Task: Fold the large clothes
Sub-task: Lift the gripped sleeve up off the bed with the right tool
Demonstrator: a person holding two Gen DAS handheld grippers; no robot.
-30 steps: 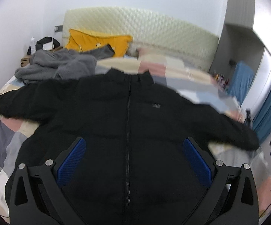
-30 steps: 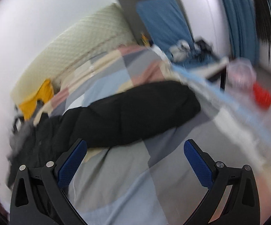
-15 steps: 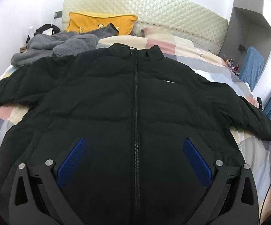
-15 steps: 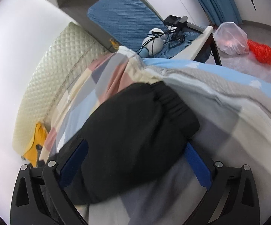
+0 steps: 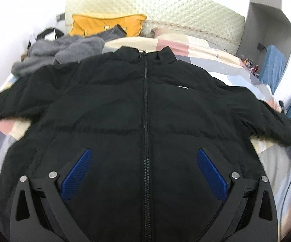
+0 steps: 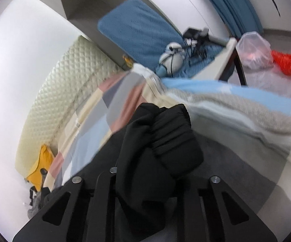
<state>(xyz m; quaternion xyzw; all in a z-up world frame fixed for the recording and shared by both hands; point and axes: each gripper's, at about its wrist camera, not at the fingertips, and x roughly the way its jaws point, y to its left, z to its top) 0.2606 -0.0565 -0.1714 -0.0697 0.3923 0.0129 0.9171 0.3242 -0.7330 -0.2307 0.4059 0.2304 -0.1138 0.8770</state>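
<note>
Left wrist view shows the black puffer jacket (image 5: 145, 109) spread face-up, zipped, across the patchwork bed (image 5: 236, 64), with the left gripper (image 5: 145, 173) hovering wide open above its near hem. At the jacket's right, the right gripper (image 6: 145, 173) is closing its jaws on the bunched sleeve cuff (image 6: 171, 133). Puffy, soft and probably slippery, it should be held by cuffs and hem.

The jacket (image 5: 145, 109) bears a small white chest mark. It is too blurred to read. Nothing else carries text.
</note>
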